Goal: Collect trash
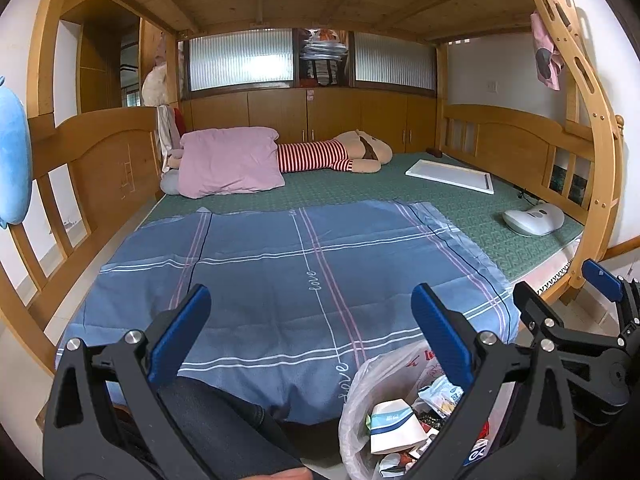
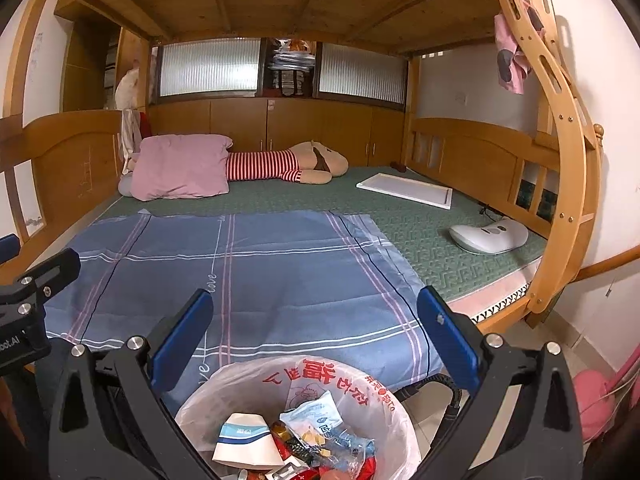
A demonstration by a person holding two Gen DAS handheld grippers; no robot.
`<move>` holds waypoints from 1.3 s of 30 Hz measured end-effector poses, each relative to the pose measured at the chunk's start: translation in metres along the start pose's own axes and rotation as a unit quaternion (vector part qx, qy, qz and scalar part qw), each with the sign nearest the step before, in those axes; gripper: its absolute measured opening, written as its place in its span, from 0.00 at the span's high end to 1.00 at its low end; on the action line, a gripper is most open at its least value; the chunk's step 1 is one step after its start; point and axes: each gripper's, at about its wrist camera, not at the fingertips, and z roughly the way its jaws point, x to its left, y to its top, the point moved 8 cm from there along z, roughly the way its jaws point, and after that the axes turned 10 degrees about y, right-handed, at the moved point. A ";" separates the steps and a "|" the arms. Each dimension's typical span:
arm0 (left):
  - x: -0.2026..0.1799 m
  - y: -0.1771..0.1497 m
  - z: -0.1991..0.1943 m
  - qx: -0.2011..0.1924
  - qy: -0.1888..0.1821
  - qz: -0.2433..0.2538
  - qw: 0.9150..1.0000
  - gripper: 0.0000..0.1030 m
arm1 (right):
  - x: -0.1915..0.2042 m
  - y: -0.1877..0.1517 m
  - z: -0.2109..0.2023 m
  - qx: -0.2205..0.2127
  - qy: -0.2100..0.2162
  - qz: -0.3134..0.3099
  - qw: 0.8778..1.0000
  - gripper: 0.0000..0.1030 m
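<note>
Right wrist: blue plaid sheet, bunk bed

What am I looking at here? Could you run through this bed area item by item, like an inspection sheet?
Surface: green mattress cover partly under a blue plaid sheet; no loose trash seen on it.
Job's things: trash bin lined with a plastic bag, holding wrappers and a paper cup.
Clutter: pink pillow, striped plush toy, white tray, white device.
Grippers: left tongs and right tongs both open, empty, above the bin.
Cables: black cord beside the white device.
Surroundings: wooden bunk bed frame, cabinets, frosted windows.
</note>
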 end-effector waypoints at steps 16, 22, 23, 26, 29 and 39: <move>-0.002 -0.002 0.002 0.005 -0.004 0.000 1.000 0.03 | -0.004 -0.001 0.001 0.000 -0.004 0.004 1.000 0.03; -0.002 -0.003 0.002 0.006 -0.005 -0.001 1.000 0.03 | -0.004 -0.002 0.002 0.001 -0.006 0.004 1.000 0.03; -0.003 -0.003 0.003 0.006 -0.004 -0.001 1.000 0.03 | -0.004 -0.002 0.001 0.000 -0.006 0.003 1.000 0.03; -0.003 -0.004 0.003 0.007 -0.006 -0.001 1.000 0.03 | -0.004 -0.002 0.002 0.000 -0.006 0.003 1.000 0.03; -0.002 -0.005 0.004 0.008 -0.006 -0.001 1.000 0.03 | -0.004 -0.002 0.002 0.001 -0.006 0.004 1.000 0.03; -0.002 -0.006 0.004 0.009 -0.007 -0.002 1.000 0.03 | -0.003 -0.002 0.002 0.002 -0.005 0.004 1.000 0.03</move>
